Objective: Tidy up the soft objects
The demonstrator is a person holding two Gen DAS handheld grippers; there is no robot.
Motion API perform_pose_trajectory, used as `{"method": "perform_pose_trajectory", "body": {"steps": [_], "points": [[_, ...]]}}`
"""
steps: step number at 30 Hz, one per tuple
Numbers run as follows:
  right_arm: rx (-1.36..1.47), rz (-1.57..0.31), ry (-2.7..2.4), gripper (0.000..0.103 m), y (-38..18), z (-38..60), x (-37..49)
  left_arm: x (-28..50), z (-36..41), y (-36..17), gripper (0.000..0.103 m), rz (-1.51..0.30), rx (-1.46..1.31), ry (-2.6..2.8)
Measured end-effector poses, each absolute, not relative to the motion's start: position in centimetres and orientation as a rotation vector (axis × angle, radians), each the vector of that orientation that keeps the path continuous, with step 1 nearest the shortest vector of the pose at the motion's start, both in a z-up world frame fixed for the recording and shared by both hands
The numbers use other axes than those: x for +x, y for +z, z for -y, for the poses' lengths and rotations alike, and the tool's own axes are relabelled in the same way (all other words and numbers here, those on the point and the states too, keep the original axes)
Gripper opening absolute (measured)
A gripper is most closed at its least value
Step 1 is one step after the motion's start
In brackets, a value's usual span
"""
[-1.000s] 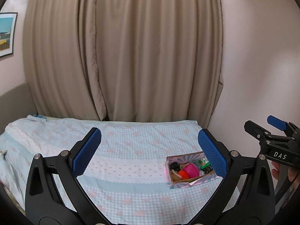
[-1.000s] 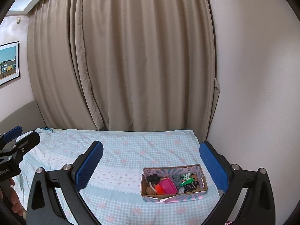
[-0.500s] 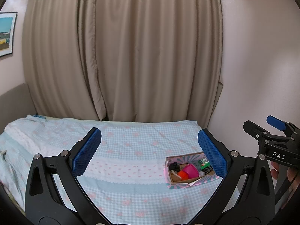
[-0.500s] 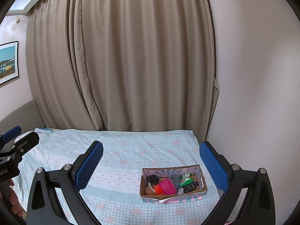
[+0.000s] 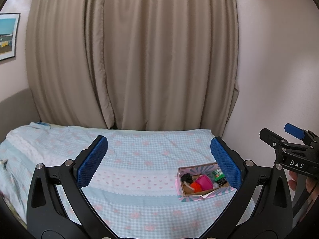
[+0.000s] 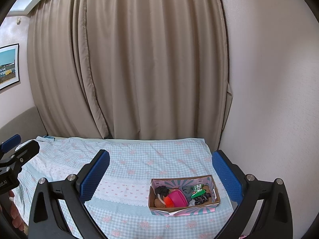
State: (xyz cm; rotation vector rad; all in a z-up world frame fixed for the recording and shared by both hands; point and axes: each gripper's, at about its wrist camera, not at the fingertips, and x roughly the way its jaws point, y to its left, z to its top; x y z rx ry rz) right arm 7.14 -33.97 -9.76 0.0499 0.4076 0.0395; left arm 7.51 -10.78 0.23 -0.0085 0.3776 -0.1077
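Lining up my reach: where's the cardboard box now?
The open cardboard box of soft items sits on the checked blue bedspread, lower right in both views, near the wall.

Two fisheye views, each looking forward between a gripper's own two blue-padded fingers, held above the near end of a bed (image 5: 139,159) and facing tan curtains (image 5: 139,59) on the far wall. The left wrist view sits further left; the right gripper (image 5: 295,139) shows at its right edge. The right wrist view sits further right and shows the left gripper (image 6: 14,149) at its left edge. Both share the bed, the curtains, a framed picture (image 6: 8,65), and a cardboard box (image 6: 216,196) well ahead.
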Motion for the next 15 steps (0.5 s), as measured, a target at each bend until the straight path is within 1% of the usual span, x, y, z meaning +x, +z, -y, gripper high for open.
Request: {"method": "perform_pose_trajectory", "body": {"steps": [15], "points": [[0.047,-0.403,0.033,0.102,-9.7,34.03,7.25,7.14,10.78,0.41,0.103,-0.344,0.003,-0.099]]}}
